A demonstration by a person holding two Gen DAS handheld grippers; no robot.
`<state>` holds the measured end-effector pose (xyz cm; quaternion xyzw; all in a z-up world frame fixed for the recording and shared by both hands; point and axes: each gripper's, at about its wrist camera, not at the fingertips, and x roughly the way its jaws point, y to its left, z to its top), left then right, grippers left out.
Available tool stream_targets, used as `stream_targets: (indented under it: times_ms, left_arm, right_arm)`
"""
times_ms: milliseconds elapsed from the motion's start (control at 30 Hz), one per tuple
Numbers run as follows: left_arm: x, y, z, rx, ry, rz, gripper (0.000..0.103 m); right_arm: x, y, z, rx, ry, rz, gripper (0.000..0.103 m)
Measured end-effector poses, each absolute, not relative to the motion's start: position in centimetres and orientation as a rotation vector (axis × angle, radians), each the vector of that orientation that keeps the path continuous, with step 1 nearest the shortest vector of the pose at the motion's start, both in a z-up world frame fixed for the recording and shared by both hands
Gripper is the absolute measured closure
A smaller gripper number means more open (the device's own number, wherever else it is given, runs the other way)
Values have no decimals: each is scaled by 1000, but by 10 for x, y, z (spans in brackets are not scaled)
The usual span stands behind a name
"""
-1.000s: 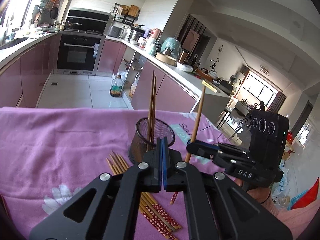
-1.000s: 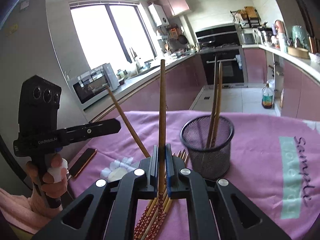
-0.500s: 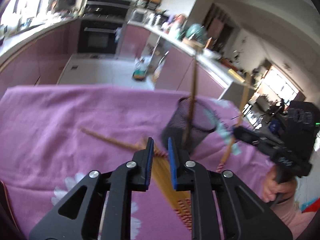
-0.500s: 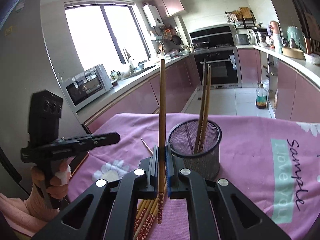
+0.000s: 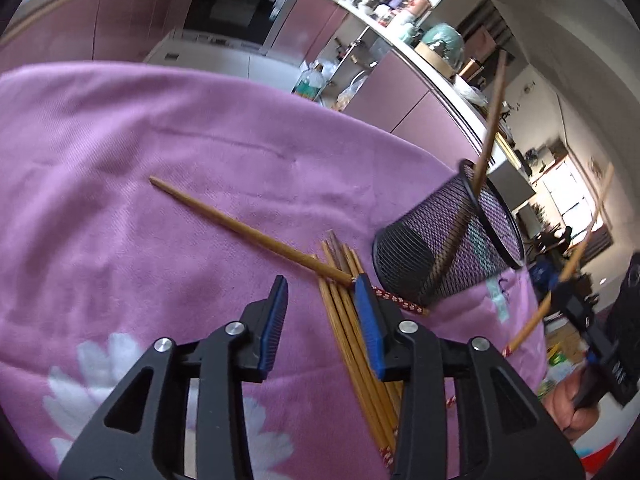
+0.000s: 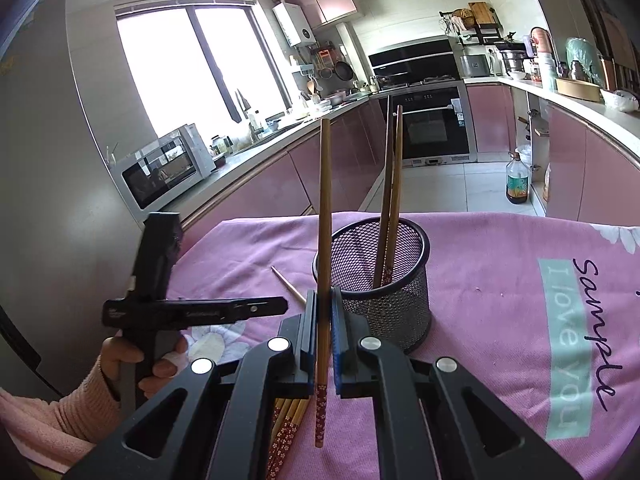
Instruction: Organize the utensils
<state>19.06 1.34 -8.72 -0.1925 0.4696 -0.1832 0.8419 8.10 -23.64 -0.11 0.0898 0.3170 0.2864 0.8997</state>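
Observation:
A black mesh cup (image 6: 372,276) stands on the purple cloth (image 6: 500,264) with two chopsticks (image 6: 390,200) upright in it. It also shows in the left wrist view (image 5: 444,248). My right gripper (image 6: 324,332) is shut on one chopstick (image 6: 325,216), held upright just left of the cup. My left gripper (image 5: 320,312) is open and empty, low over a bundle of several chopsticks (image 5: 352,320) lying on the cloth. A single chopstick (image 5: 248,232) lies slantwise across the bundle's tips, touching my right fingertip (image 5: 366,300).
The left gripper body and the hand holding it show at the left of the right wrist view (image 6: 160,308). The right gripper shows at the right edge of the left wrist view (image 5: 600,340). Kitchen counters and an oven lie beyond the table's far edge.
My left gripper has opened and dropped its chopstick onto the cloth, then tipped down over the bundle. My right gripper has carried its chopstick closer to the cup.

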Motion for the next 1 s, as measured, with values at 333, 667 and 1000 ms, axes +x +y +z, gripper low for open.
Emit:
stream_targets:
  times_ms: [333,667,1000]
  left_arm:
    - [237,13,-116,-577,1051,-372,65]
    - [248,19,-127,-610,1079,-353,98]
    - [227,1,-106,-475,1027,-426,101]
  right_arm:
    - [87,-246,-8,211,671,590,97]
    - [88,-251,-18,226,697,589,96]
    - [88,-252,-16,212,683,586,96]
